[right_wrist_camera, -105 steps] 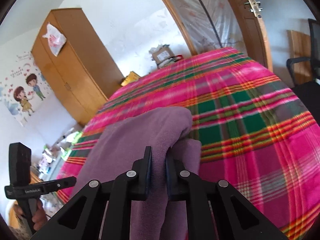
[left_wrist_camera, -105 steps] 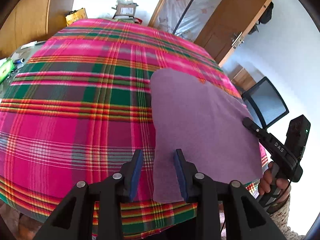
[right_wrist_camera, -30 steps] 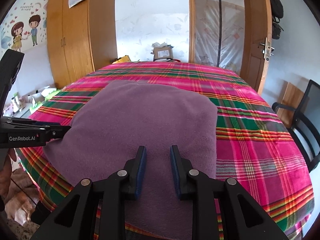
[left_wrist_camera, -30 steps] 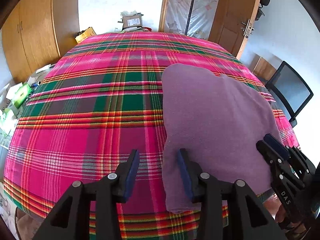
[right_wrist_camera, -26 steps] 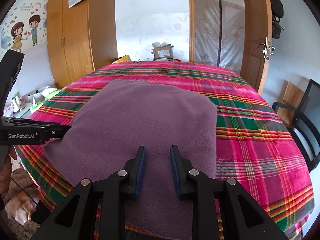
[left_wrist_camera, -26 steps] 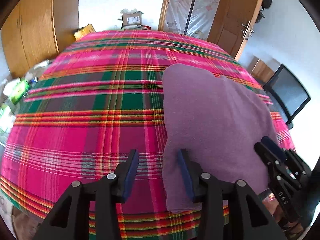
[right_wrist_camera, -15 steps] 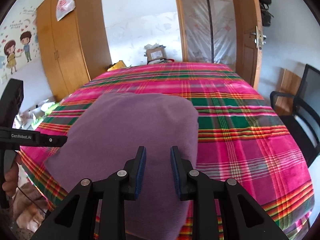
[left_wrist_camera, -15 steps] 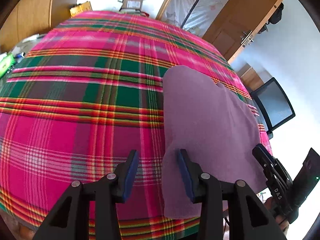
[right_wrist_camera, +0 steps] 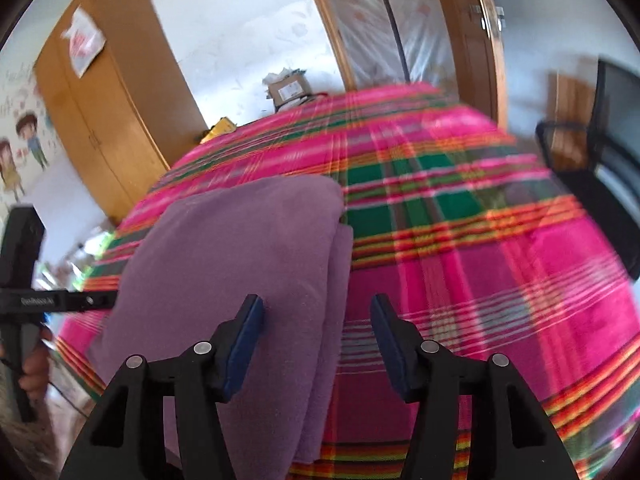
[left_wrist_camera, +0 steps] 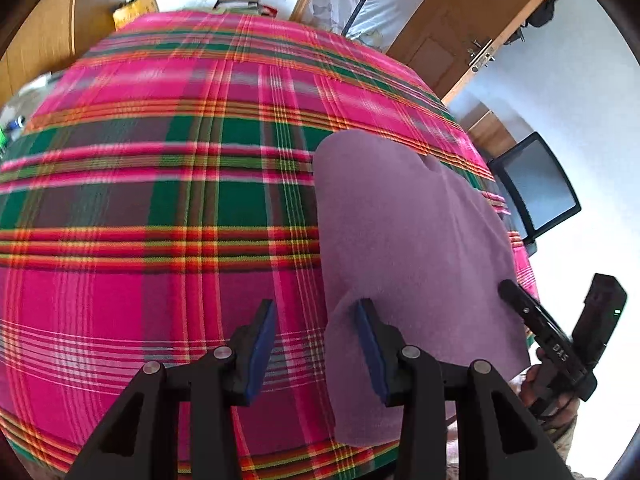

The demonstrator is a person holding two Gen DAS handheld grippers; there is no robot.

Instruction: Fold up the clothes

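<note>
A folded purple cloth (left_wrist_camera: 408, 240) lies flat on the plaid bedspread (left_wrist_camera: 160, 200), near its front right corner. My left gripper (left_wrist_camera: 316, 320) is open over the cloth's left edge, which runs just inside the right-hand pad; nothing is gripped. In the right wrist view the cloth (right_wrist_camera: 240, 248) shows two stacked layers along its right edge. My right gripper (right_wrist_camera: 316, 312) hovers over that edge with its jaws opening wide, the pads clear of the fabric. Each gripper shows in the other's view: the right one (left_wrist_camera: 508, 290) and the left one (right_wrist_camera: 108, 301) at the cloth's near corners.
The plaid bed (right_wrist_camera: 480, 260) fills most of both views. A black chair (right_wrist_camera: 608, 160) stands off its right side. A wooden wardrobe (right_wrist_camera: 112, 120) is on the left, a door (left_wrist_camera: 460, 32) and a cardboard box (right_wrist_camera: 290, 90) at the far end.
The right gripper's jaws have spread from narrow to wide, and it has swung right, over the cloth's right edge. The left gripper tilted and shifted slightly, still open. The cloth stays put.
</note>
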